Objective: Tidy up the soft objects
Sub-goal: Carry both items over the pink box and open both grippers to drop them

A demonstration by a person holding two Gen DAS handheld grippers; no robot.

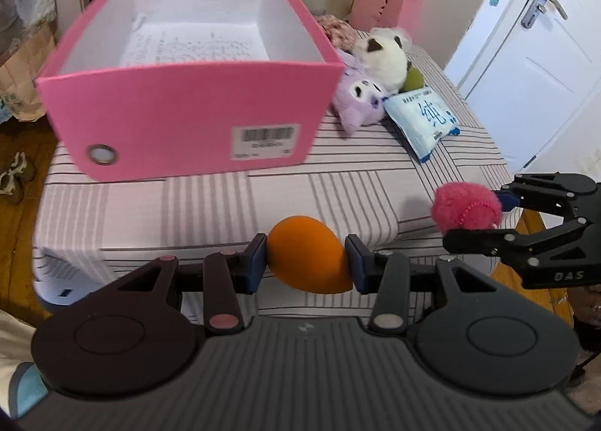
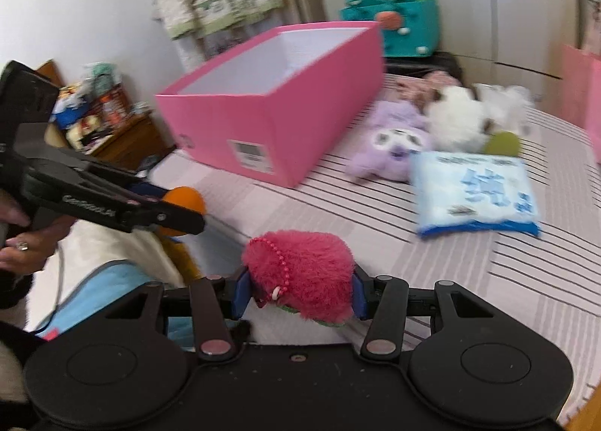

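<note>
— What have you got closest in?

— My left gripper (image 1: 306, 262) is clamped on an orange sponge egg (image 1: 306, 258); my right gripper (image 2: 298, 296) squeezes a pink fuzzy plush (image 2: 300, 273). Both are held above the striped bed (image 1: 338, 187).

— And further out?

— The open pink box (image 1: 180, 115) stands on the bed. Just beside it lie a purple plush (image 1: 360, 100), a white plush (image 1: 383, 55) and a wipes pack (image 1: 424, 119).
</note>
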